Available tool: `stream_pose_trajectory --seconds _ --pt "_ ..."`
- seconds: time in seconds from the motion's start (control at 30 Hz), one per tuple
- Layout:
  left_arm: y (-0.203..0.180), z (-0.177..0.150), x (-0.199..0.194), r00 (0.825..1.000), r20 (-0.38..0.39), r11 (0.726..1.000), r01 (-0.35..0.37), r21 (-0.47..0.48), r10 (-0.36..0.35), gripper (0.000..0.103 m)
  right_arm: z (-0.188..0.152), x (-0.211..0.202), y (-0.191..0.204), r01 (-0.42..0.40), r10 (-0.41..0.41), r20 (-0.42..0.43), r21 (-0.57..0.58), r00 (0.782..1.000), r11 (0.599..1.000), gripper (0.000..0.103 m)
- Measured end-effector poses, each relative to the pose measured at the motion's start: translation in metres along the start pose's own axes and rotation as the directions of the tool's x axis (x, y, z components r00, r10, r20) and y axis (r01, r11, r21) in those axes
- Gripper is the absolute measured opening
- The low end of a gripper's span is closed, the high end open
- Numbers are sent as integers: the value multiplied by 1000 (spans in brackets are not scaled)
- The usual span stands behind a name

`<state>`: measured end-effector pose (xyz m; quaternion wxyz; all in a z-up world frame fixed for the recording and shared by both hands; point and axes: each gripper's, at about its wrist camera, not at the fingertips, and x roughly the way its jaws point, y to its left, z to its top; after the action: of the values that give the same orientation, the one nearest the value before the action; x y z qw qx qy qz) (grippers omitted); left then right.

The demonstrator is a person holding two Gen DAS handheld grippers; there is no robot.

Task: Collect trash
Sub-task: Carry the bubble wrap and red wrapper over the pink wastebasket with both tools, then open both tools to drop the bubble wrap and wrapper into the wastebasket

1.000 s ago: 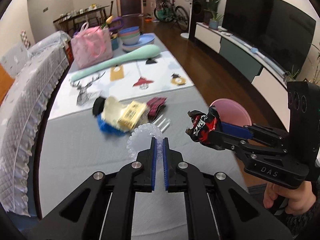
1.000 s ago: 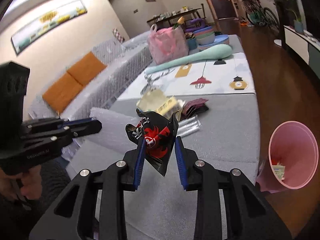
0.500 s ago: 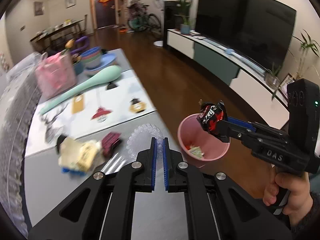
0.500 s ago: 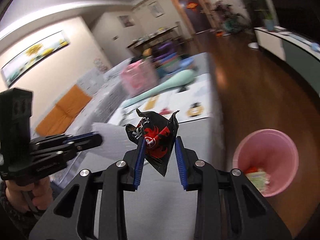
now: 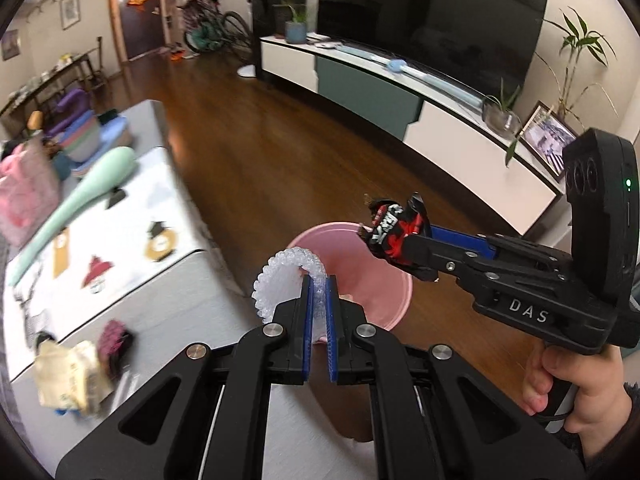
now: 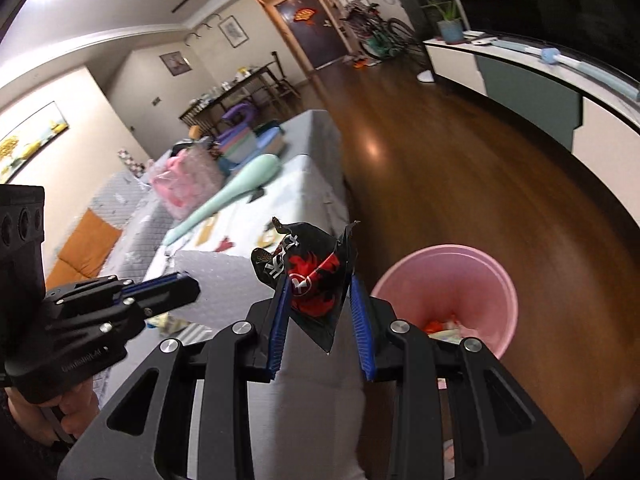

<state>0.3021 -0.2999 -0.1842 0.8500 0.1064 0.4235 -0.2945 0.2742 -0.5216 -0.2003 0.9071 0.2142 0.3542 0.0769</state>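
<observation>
Beside the bench's [image 5: 168,320] edge, over the pink bin [image 5: 384,280] on the floor, left gripper [image 5: 319,312] pinched bubble wrap [image 5: 280,276] and right gripper [image 6: 320,312] clamped a black-red wrapper [image 6: 316,280], apparently positioned for dropping.

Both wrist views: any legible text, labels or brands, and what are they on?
"DAS": white letters on the right gripper body.
Wrapper: white lettering, creased, not readable.
Left gripper: faint embossed text on its body, too blurred.
Yellow packet on the table: print too blurred.
</observation>
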Motion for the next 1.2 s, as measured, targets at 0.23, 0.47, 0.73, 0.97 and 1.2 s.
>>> stream_pose_trajectory --seconds 0.23,0.47,0.73,0.97,1.2 --pt "-9 5 59 997 -52 999 50 -17 -50 6 2 22 -39 62 -59 -57 57 997 996 31" --pt "-7 -5 115 987 -141 995 71 -66 -80 6 3 64 -67 79 -63 -136 117 989 990 31" --pt "1 -20 169 962 -254 990 76 -118 -104 6 -8 114 -92 186 -138 -285 149 949 971 31" --pt "0 -15 154 984 -173 996 21 -89 -36 39 -12 115 -90 187 -142 -302 128 943 974 34" --pt "11 -13 99 992 -114 994 41 -100 -53 66 -5 97 -70 196 -168 -260 84 951 977 80"
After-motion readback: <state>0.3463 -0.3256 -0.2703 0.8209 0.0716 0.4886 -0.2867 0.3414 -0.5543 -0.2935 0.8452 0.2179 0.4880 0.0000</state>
